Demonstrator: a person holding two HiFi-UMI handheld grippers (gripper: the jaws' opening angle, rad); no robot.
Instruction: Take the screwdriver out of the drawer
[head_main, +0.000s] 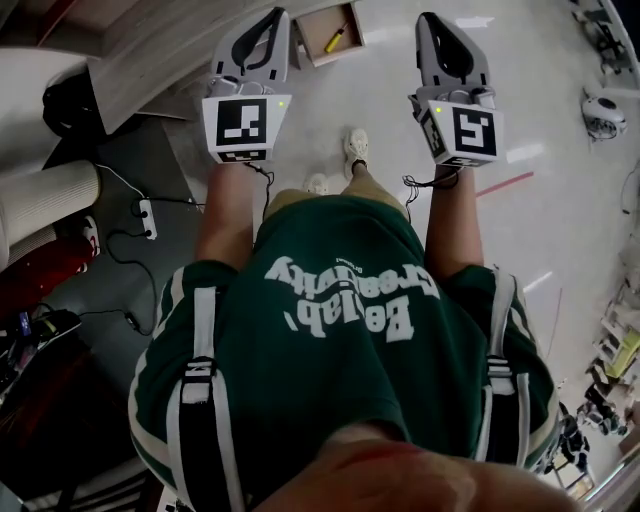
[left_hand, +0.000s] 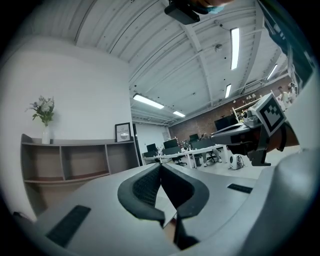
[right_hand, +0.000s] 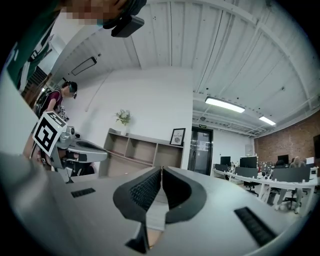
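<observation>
Fig.: L gripper (head_main: 272, 20) & R gripper (head_main: 432, 22), jaws shut & empty, are pointing level toward the open drawer (head_main: 318, 28) at 12 o'clock, where the yellow screwdriver (head_main: 335, 40) is lying untouched; approach, grasp & lift-out all pending.

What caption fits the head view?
Left gripper and right gripper, both shut, held before an open drawer with a yellow screwdriver.

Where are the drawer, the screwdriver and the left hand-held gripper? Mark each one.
drawer (head_main: 322, 22), head view, on its bare wooden bottom.
screwdriver (head_main: 335, 41), head view, on its yellow handle.
left hand-held gripper (head_main: 276, 14), head view, at its closed fingertips.
</observation>
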